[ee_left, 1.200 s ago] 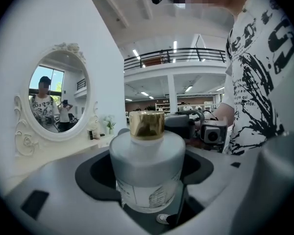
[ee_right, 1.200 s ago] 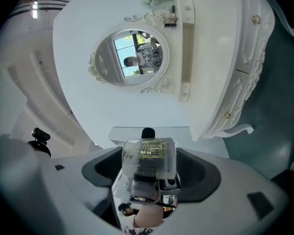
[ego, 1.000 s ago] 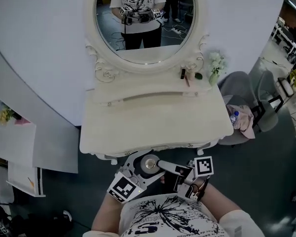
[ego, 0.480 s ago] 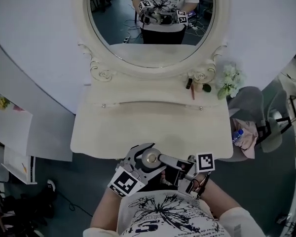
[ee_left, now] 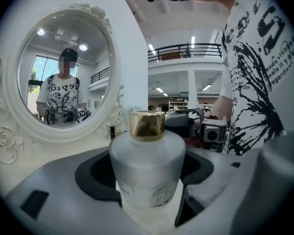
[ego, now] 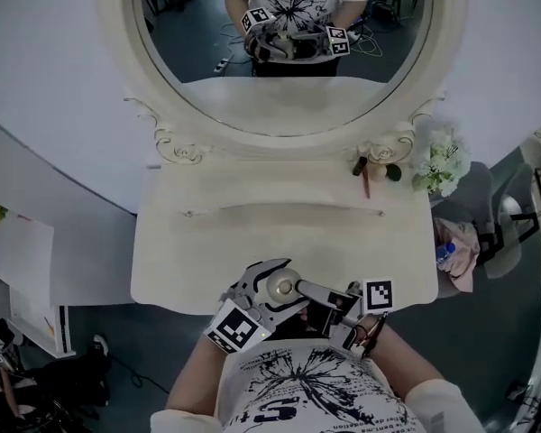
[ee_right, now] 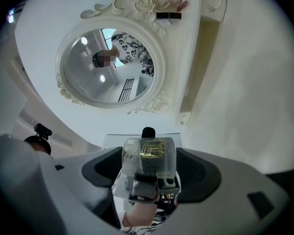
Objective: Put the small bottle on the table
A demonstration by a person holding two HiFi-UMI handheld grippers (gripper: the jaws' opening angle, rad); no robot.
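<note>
Left gripper view, left claw (ee_left: 147, 182) clamping small bottle (ee_left: 147, 163) (gold cap (ee_left: 147, 125)), right claw (ee_right: 148, 173) likewise

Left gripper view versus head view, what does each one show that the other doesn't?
Only the left gripper view: the bottle side on, its frosted body clamped in the left gripper. Only the head view: the table seen whole from above, and the flowers at its right end. Both: the bottle's gold cap, the mirror and the person's printed shirt.
</note>
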